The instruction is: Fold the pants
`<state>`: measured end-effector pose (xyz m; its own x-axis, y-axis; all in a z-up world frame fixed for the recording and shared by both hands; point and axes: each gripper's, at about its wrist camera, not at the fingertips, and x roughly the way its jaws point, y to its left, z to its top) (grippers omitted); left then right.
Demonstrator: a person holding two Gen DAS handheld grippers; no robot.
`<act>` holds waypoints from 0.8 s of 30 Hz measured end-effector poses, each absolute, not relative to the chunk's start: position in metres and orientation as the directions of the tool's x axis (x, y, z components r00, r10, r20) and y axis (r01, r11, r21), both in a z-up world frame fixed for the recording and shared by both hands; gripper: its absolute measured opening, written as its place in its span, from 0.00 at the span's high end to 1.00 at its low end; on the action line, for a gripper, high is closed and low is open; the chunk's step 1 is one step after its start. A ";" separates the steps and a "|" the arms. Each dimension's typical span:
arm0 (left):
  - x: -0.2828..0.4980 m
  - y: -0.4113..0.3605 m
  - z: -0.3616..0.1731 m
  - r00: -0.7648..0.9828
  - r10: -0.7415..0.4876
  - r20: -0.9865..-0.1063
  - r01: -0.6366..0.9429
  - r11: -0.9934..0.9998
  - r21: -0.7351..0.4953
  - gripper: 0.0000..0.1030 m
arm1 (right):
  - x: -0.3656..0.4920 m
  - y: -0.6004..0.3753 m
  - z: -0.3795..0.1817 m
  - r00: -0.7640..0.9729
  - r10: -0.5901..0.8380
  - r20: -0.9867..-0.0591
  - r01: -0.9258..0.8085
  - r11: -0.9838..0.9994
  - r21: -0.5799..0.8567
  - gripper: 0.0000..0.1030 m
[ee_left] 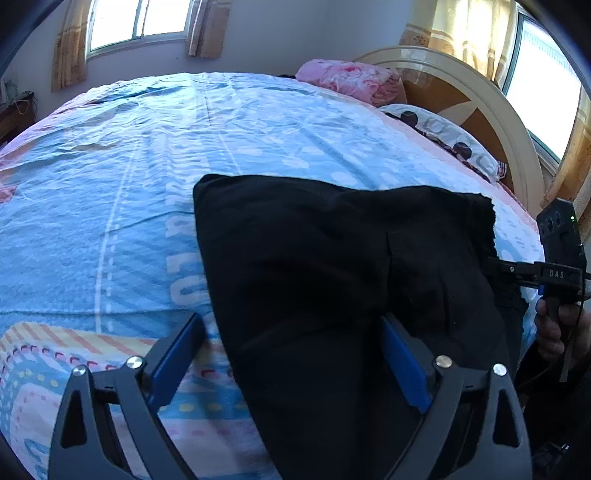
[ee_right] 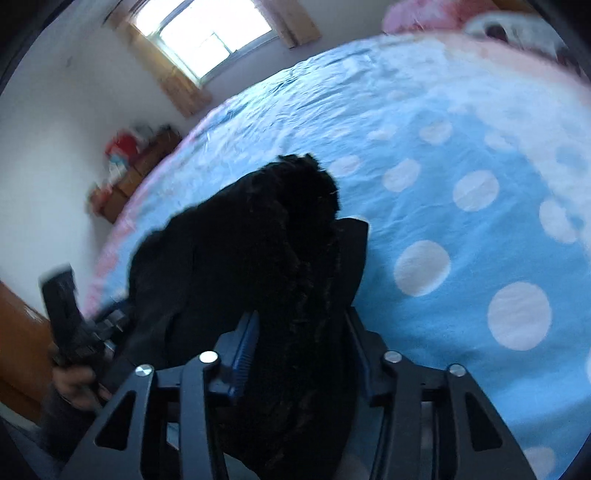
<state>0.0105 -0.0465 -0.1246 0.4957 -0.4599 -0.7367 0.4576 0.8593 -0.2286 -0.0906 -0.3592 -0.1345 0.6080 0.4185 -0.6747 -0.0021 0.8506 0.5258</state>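
Sunlit bedroom, curtained window (ee_left: 136,22) at left, wall pale. Wide bed (ee_left: 110,184) under a blue sheet with white dots and stripes, wrinkled; pink blanket (ee_left: 351,79) and pillow (ee_left: 443,136) by the rounded headboard (ee_left: 480,96) at right. Black pants (ee_left: 332,258) folded into a thick dark block on the near right of the bed, raw edge at far right. Left claw (ee_left: 295,354) released, spread wide astride the pants' left edge. Right claw (ee_right: 301,343) clenched on a bunched black fold of pants, lifted off the sheet.
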 end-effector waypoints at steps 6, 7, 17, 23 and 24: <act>0.011 -0.035 -0.121 0.457 -0.523 -0.719 0.486 0.824 -0.291 0.41 | -0.091 -0.355 -0.134 0.609 0.417 -0.675 -0.024 0.860 0.510 0.65; 0.010 -0.036 -0.121 0.453 -0.526 -0.720 0.483 0.824 -0.297 0.42 | -0.092 -0.355 -0.135 0.609 0.424 -0.671 -0.024 0.855 0.519 0.66; 0.006 -0.040 -0.119 0.469 -0.548 -0.693 0.463 0.820 -0.336 0.83 | -0.091 -0.345 -0.131 0.613 0.410 -0.675 -0.049 0.873 0.486 0.73; -0.009 -0.036 -0.105 0.516 -0.541 -0.664 0.483 0.824 -0.296 0.85 | -0.103 -0.330 -0.103 0.652 0.389 -0.651 -0.102 0.895 0.434 0.79; -0.010 -0.034 -0.104 0.517 -0.544 -0.660 0.483 0.823 -0.299 0.85 | -0.105 -0.329 -0.100 0.655 0.392 -0.646 -0.108 0.895 0.433 0.79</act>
<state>-0.0102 -0.0341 -0.1038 0.5175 -0.5442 -0.6604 0.4834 0.8227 -0.2992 -0.1048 -0.3295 -0.0999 0.6549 0.3920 -0.6461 -0.1084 0.8948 0.4331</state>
